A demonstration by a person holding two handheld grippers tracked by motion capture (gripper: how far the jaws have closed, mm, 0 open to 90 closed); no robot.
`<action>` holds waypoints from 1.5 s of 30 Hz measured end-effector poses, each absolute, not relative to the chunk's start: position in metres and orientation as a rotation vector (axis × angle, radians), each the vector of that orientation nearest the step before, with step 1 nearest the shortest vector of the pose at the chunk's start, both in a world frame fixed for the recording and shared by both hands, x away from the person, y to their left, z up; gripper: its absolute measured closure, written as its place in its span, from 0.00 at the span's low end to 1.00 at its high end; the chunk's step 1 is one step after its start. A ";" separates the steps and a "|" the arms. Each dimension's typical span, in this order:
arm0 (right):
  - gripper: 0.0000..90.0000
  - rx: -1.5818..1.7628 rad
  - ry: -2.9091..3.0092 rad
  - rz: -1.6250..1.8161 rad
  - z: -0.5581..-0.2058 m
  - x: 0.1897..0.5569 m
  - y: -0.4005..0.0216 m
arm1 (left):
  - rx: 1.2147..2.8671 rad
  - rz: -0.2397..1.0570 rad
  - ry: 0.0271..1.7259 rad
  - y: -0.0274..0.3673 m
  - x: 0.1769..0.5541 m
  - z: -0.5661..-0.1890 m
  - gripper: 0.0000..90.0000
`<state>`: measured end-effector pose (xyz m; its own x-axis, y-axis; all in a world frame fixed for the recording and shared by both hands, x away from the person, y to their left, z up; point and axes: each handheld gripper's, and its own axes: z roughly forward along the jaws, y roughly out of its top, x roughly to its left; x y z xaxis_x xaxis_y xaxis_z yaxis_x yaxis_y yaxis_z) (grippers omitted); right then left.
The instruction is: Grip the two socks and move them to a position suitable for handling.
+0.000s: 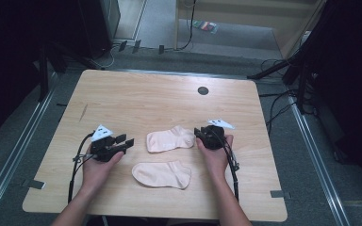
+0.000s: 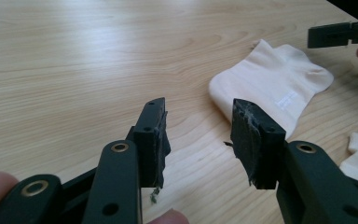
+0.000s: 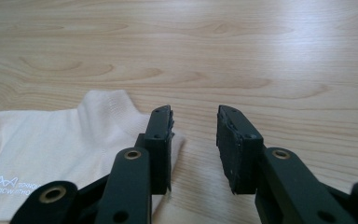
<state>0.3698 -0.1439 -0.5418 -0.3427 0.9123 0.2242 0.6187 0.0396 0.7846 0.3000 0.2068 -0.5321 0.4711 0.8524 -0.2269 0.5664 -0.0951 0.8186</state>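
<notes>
Two pale cream socks lie flat on the wooden table [image 1: 136,94]. The far sock [image 1: 170,139] sits between my two grippers, and the near sock [image 1: 162,174] lies closer to the person. My left gripper [image 1: 125,140] hovers left of the far sock, open, with nothing between its pads [image 2: 200,135]; the far sock [image 2: 270,86] lies ahead and to its right. My right gripper [image 1: 199,133] is at the far sock's right end. It is open [image 3: 194,140], its left jaw over the edge of the sock [image 3: 65,149], whose corner peeks into the gap, unpressed.
A dark round hole [image 1: 202,90] sits near the table's far edge. Cables trail from both grippers toward the front edge. Bare wood stretches behind the socks. Floor rails, cables and dark stands surround the table.
</notes>
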 end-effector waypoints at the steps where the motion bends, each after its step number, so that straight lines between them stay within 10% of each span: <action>1: 0.73 1.548 1.996 1.213 -0.543 0.370 -0.142 | 1.798 0.367 1.201 0.201 0.303 -0.533 0.64; 20: 0.68 1.432 2.129 1.165 -0.548 0.376 -0.128 | 1.989 0.355 1.221 0.151 0.327 -0.543 0.73; 28: 0.96 1.404 2.132 1.089 -0.548 0.370 -0.119 | 2.006 0.358 1.238 0.156 0.324 -0.544 0.97; 45: 0.99 1.421 2.114 1.229 -0.513 0.328 -0.136 | 1.864 0.343 1.133 0.199 0.290 -0.518 1.00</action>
